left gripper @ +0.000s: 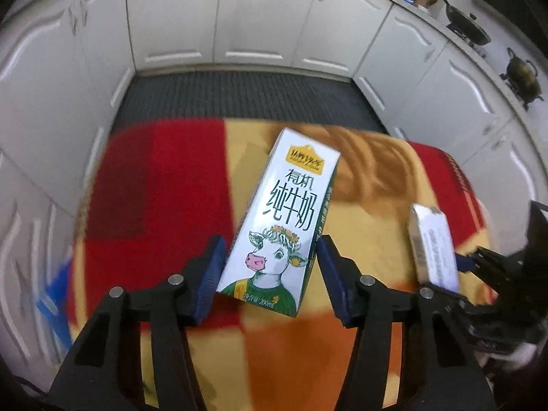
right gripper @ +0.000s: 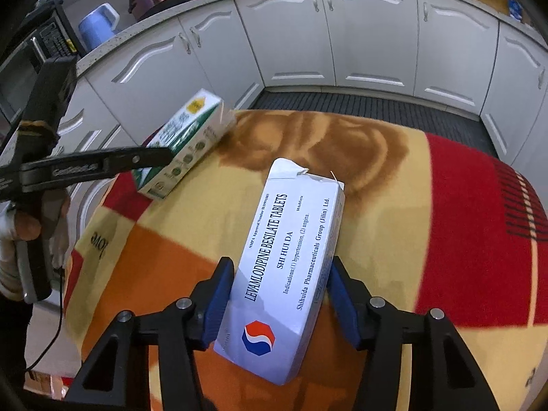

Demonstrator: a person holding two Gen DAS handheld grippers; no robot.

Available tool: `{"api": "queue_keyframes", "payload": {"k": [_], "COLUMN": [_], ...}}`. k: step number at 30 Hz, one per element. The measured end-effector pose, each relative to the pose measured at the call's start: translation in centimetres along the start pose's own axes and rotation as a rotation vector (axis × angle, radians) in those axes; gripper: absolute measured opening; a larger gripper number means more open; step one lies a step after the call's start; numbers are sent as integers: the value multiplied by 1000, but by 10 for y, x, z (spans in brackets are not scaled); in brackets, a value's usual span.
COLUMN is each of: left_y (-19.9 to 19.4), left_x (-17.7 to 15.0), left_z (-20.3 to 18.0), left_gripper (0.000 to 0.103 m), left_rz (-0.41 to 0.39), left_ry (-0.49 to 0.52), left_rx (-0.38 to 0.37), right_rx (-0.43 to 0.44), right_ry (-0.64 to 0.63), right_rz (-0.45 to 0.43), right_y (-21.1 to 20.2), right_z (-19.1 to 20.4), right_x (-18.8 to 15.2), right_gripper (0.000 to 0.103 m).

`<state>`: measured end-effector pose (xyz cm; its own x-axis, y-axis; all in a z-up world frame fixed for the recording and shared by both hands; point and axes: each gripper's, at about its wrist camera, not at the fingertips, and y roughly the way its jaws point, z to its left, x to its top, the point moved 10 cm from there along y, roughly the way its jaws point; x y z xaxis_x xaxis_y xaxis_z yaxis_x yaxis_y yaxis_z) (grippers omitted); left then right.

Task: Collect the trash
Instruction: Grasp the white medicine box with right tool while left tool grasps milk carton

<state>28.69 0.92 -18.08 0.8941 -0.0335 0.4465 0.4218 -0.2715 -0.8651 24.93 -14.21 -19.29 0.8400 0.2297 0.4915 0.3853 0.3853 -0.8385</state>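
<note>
Left gripper (left gripper: 270, 274) clamps a milk carton (left gripper: 277, 219) near the far left edge of the blanket-covered table (right gripper: 394, 226), while right gripper (right gripper: 279, 303) clamps a white tablet box (right gripper: 287, 274) toward its middle, both items tilted off the blanket.

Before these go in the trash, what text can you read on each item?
Milk carton: "有机", "纯牛奶", "200mL"; the gold logo's wording is too blurred.
Tablet box: "LEVAMLODIPINE BESILATE TABLETS", "SHI HUI DA", "Indications:(1) hypertension, (2) angina.", "Shihuida Pharmaceuticals Group (Jilin) Ltd."; approval number too small.
Blanket: upside-down word, unclear.
</note>
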Motion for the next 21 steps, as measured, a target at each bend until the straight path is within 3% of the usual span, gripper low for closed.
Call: {"api": "queue_keyframes", "payload": {"k": [1, 3, 8, 10, 12, 17, 21], "left_y": [-6, -20, -31, -30, -30, -26, -10], "left_x": [-11, -22, -42, -40, -39, -20, -2], "left_z": [-6, -14, -30, -33, -37, -45, -49], "left_gripper": [29, 22, 23, 30, 62, 65, 65], "left_rz": [9, -6, 1, -14, -37, -77, -77], "left_ry": [-9, -9, -26, -19, -15, -41, -3], "left_rx": [-10, 1, -9, 10, 38, 3, 76], "right_rx": [2, 5, -2, -1, -6, -19, -11], "right_ry": [-1, -8, 7, 15, 16, 35, 58], "right_rz": [2, 8, 26, 22, 15, 1, -7], "right_y": [-3, -14, -26, -30, -33, -38, -40], "right_z": [-1, -3, -16, -17, -17, -28, -31], "right_x": [-4, -18, -43, -46, -48, -53, -51], "right_gripper": [53, 53, 53, 53, 53, 54, 54]}}
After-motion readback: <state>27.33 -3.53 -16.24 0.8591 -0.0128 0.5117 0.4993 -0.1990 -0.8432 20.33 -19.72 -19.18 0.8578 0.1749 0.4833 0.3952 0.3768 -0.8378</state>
